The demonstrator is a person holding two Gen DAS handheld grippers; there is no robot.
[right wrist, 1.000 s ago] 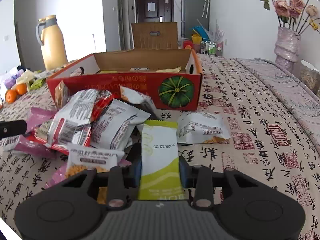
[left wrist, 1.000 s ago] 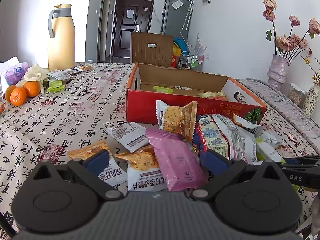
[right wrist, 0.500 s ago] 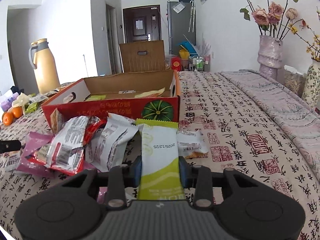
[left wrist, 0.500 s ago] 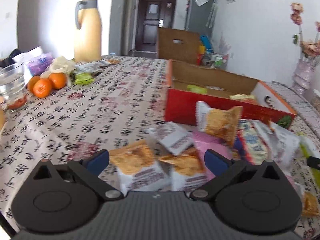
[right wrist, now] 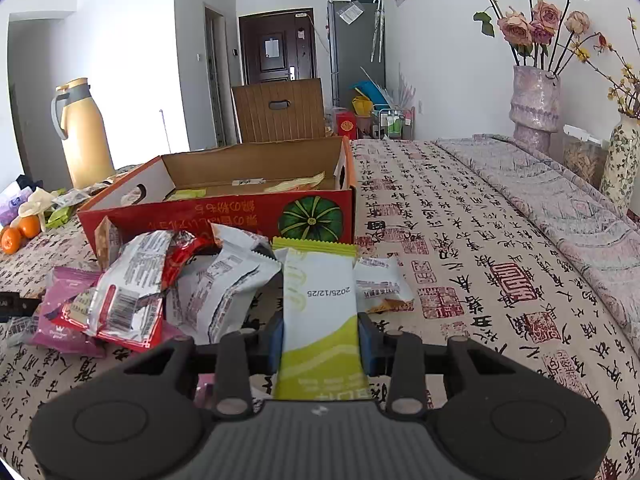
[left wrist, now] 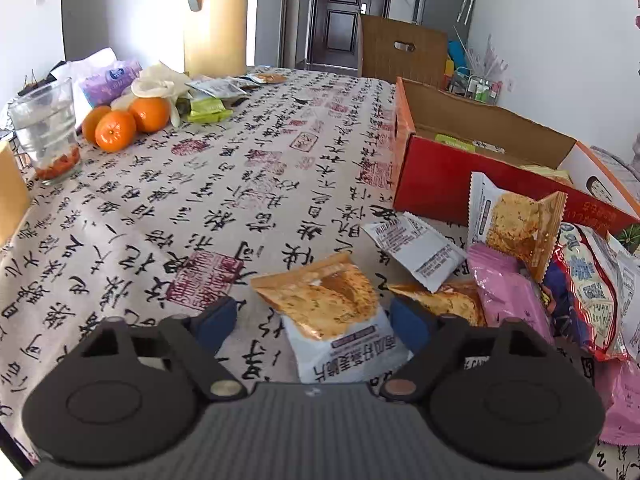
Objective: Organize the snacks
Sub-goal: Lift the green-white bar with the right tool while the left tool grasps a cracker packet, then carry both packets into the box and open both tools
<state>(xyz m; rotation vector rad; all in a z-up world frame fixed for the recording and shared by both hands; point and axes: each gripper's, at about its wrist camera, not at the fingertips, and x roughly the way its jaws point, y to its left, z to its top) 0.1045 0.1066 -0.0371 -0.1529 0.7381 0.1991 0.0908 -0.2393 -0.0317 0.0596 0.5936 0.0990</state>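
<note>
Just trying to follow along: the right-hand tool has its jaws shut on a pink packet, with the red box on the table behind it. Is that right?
Not quite. The packet clamped between the jaws of the right gripper is green and white, not pink, as the right wrist view shows. The red box does sit on the table behind it.

On the bench [left wrist: 224, 184]: box [right wrist: 224, 216] at centre, packets inside. Before the box, a packet heap [right wrist: 160, 276]. At the heap's left edge, crisp packet [left wrist: 332, 312] between the jaws of the left gripper [left wrist: 312, 320]. At the heap's right edge, wafer bar [right wrist: 320, 312] clamped in the right gripper [right wrist: 320, 340]. Left of the box: oranges [left wrist: 120, 124], glass [left wrist: 46, 128] beside them, flask [left wrist: 216, 20] behind. Right of the box: vases [right wrist: 536, 104] at the wall. Behind the bench, a chair [right wrist: 280, 110].
</note>
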